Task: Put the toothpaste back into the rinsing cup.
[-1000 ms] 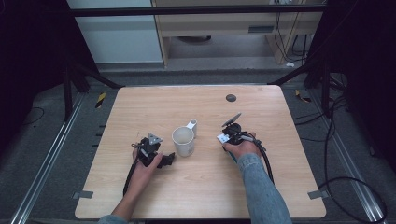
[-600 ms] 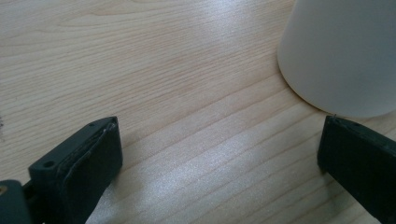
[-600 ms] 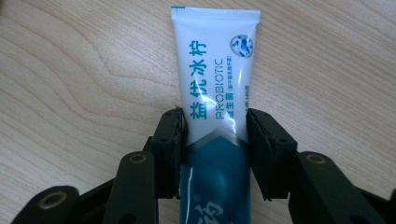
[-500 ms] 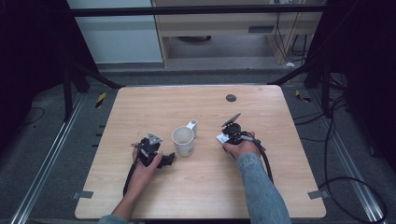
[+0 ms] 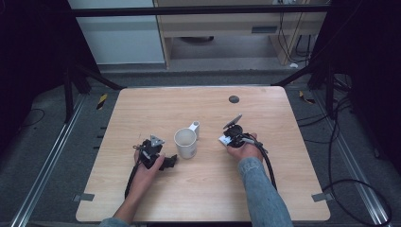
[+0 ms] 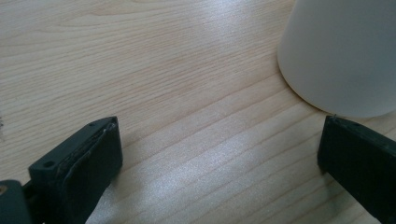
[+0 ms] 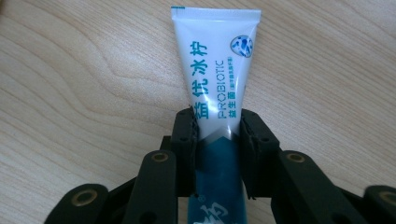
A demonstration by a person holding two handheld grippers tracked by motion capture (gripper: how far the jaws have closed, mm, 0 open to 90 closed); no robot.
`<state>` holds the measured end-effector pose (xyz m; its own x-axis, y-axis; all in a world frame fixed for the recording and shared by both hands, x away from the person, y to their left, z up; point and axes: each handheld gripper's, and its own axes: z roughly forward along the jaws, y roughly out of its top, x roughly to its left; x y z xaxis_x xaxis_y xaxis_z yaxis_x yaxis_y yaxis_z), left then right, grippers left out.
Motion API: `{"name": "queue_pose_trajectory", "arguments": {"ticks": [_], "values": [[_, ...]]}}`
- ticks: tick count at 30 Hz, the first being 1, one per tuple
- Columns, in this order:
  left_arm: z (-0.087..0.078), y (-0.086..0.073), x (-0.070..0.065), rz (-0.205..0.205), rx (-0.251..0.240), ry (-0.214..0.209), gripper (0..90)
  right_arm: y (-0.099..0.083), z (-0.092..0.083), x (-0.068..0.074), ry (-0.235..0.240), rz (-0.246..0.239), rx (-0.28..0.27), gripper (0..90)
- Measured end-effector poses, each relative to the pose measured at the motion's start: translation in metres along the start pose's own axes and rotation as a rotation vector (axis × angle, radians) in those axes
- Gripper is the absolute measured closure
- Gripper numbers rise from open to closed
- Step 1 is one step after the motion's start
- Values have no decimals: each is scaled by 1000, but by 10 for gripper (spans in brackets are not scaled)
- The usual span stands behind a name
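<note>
White tube (image 7: 215,70) with blue print and a teal lower part.

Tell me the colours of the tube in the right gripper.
Tube: white, teal lower end, blue lettering; clearest in right gripper view.

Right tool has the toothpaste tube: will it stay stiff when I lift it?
Probably not: the toothpaste tube looks like soft plastic, so it may dent. The right tool pinches mid-body, so the flat crimped end may droop. Its glossy skin could slip.

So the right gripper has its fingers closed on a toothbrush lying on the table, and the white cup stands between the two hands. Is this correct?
Not quite: the right gripper holds a toothpaste tube, not a toothbrush, as the right gripper view shows. The white cup does stand between the hands.
</note>
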<state>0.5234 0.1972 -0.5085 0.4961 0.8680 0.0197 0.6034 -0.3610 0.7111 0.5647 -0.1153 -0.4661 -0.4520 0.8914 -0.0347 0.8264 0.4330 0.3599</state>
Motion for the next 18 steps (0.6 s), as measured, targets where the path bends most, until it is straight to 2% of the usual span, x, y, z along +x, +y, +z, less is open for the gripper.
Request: {"name": "queue_pose_trajectory", "arguments": {"ticks": [6, 16, 18], "values": [[0, 0, 0, 0, 0, 0, 0, 0, -5, 0, -2, 1, -19, 775], [0, 0, 0, 0, 0, 0, 0, 0, -9, 0, 14, 11, -21, 791], [0, 0, 0, 0, 0, 0, 0, 1, -15, -2, 24, 19, -35, 793]]}}
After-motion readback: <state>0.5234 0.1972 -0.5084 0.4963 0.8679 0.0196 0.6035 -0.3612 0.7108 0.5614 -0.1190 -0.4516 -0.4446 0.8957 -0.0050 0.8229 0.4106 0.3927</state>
